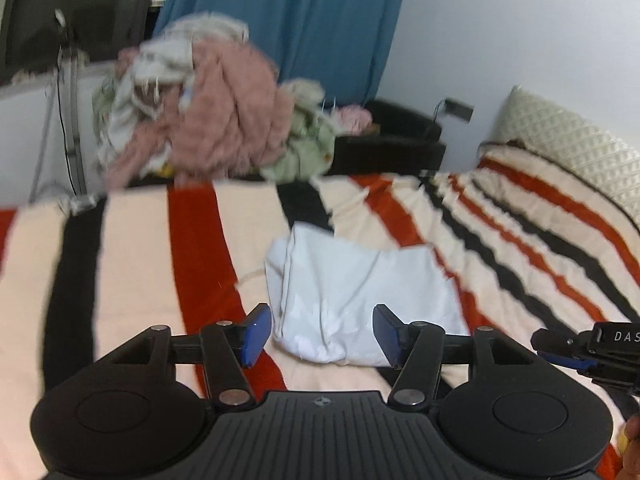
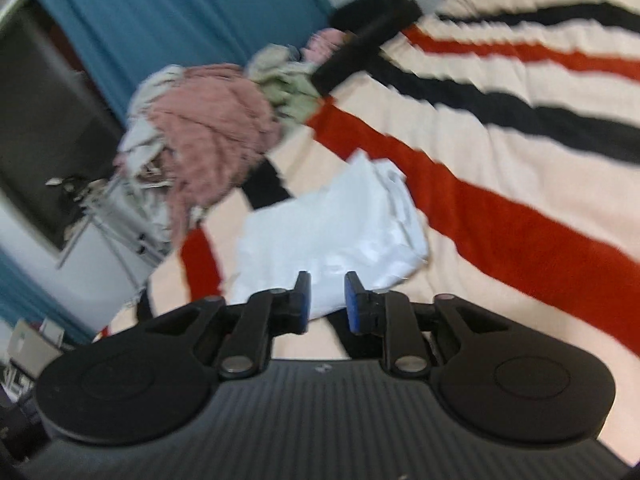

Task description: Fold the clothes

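A folded white garment lies on the striped bedspread; it also shows in the right wrist view. My left gripper is open and empty, hovering over the garment's near edge. My right gripper is open with a narrower gap and empty, just above the garment's near edge. The right gripper also shows at the left wrist view's right edge. A pile of unfolded clothes, pink, white and green, sits at the bed's far side, also in the right wrist view.
A black box stands beside the pile. A cream pillow lies at the far right. A blue curtain hangs behind. A dark cabinet and metal stand are off the bed's left.
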